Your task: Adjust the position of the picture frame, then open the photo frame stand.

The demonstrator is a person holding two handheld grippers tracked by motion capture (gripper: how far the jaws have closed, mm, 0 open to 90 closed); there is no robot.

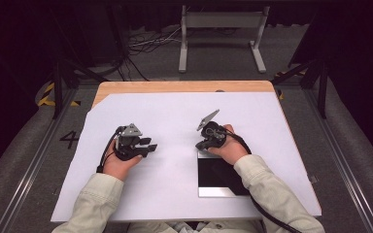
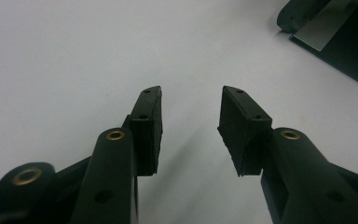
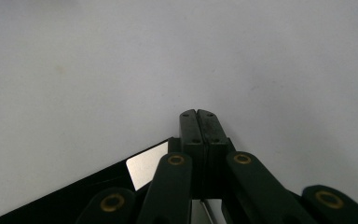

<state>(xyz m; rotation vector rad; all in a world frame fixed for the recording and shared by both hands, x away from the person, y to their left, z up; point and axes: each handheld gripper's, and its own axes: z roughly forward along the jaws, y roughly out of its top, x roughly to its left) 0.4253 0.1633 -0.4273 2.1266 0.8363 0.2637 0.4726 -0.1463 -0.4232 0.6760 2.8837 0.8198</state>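
A flat black panel (image 1: 219,178) with a silvery rim lies on the white sheet (image 1: 175,109) at the front right, partly under the person's right forearm. My right gripper (image 1: 201,144) rests just above the panel's far left corner. In the right gripper view its jaws (image 3: 198,114) are pressed together with nothing seen between them, and the panel (image 3: 74,193) runs off to the lower left. My left gripper (image 1: 150,147) sits on the sheet to the left, jaws (image 2: 191,93) spread with bare sheet between them. The panel (image 2: 349,56) lies far off at its upper right.
The white sheet covers most of a wooden table (image 1: 175,86), whose far edge shows beyond it. A grey metal stand (image 1: 221,29) and loose cables (image 1: 141,46) are on the floor behind the table. Dark rails run along both sides.
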